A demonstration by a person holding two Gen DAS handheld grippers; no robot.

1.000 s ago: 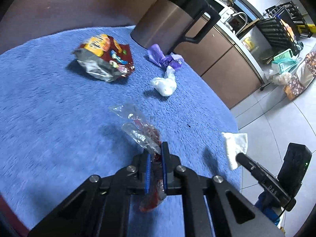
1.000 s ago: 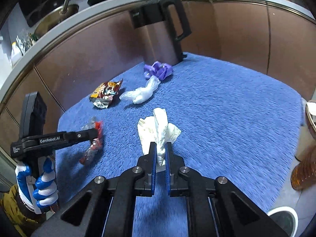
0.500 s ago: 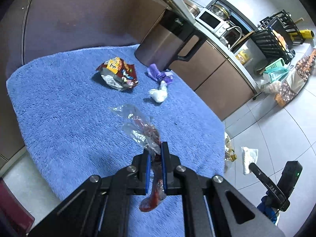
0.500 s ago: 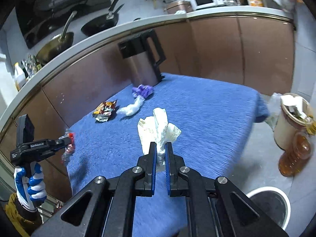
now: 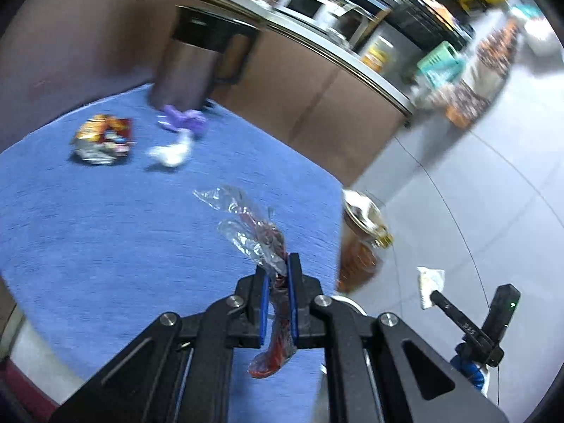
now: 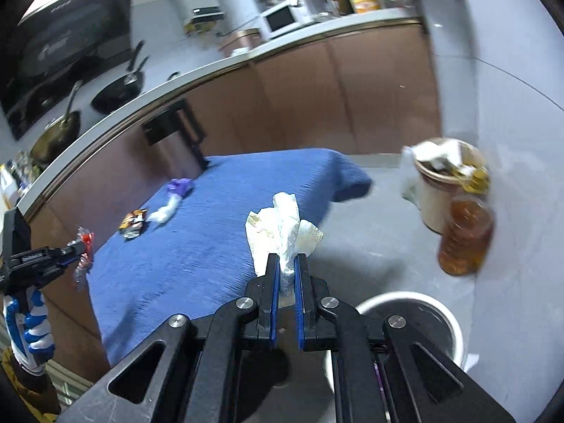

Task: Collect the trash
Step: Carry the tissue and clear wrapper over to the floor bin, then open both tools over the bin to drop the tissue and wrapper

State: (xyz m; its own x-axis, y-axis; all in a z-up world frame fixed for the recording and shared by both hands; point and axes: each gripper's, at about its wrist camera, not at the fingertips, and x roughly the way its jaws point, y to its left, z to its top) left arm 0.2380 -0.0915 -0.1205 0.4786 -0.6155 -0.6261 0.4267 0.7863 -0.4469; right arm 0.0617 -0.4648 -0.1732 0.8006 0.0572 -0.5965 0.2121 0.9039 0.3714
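The biggest thing in front of me was the blue mat, spread over the floor beside the brown cabinets, with the tall dark bin standing at its far edge. Off the mat's near corner, on the pale floor, I saw a white-rimmed trash can directly below my right gripper, and further out a cream pot stuffed with rubbish with an amber bottle leaning just beside it. My right gripper had its fingers clamped on a crumpled white tissue, which stuck up above the pads over the edge between mat and can. My left gripper, held in a blue-and-white gloved hand, had its fingers pinched together on a clear wrapper with red inside, lifted above the mat; the wrapper's tail hung down between the pads. Three smaller pieces lay on the mat near the bin: a colourful snack bag, a white wad of plastic next to it, and a purple scrap touching the white one, closest to the bin.
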